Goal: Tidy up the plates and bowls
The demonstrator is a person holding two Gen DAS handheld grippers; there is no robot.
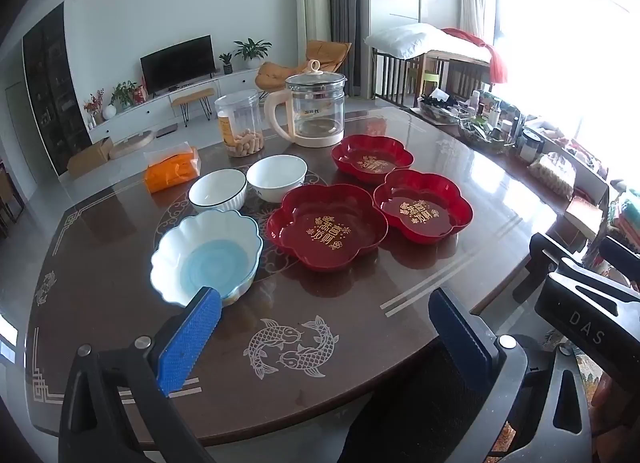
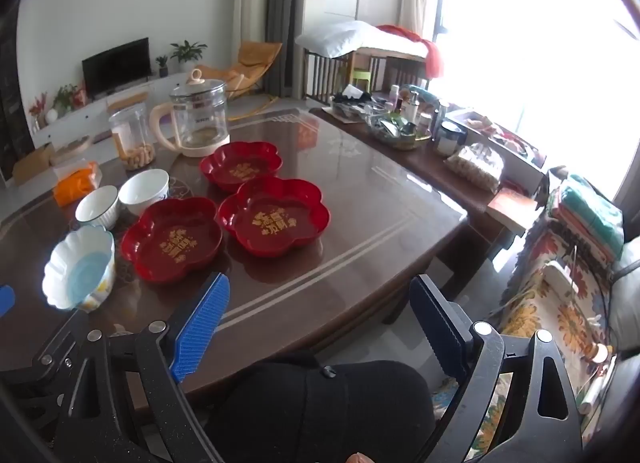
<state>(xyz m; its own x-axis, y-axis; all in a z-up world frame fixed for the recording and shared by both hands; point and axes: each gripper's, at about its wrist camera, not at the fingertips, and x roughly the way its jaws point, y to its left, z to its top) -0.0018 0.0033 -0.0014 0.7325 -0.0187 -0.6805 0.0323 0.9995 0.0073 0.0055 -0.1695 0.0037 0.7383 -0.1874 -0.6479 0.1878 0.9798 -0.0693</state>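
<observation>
Three red flower-shaped plates sit on the brown table point(image 1: 360, 327): a near one point(image 1: 326, 231), a right one point(image 1: 422, 207) and a far one point(image 1: 372, 158). Left of them stand a scalloped white-and-blue bowl point(image 1: 206, 255), a ribbed white bowl point(image 1: 218, 190) and a plain white bowl point(image 1: 277, 177). My left gripper point(image 1: 320, 327) is open and empty above the table's near edge, its left finger just in front of the scalloped bowl. My right gripper point(image 2: 316, 315) is open and empty above the table's near right edge, short of the plates point(image 2: 274, 215).
A glass kettle point(image 1: 314, 109), a clear jar of snacks point(image 1: 240, 123) and an orange packet point(image 1: 172, 169) stand at the table's far side. A cluttered side table point(image 2: 420, 143) lies to the right. A black cap point(image 2: 320, 403) and a patterned sofa point(image 2: 560, 283) are below right.
</observation>
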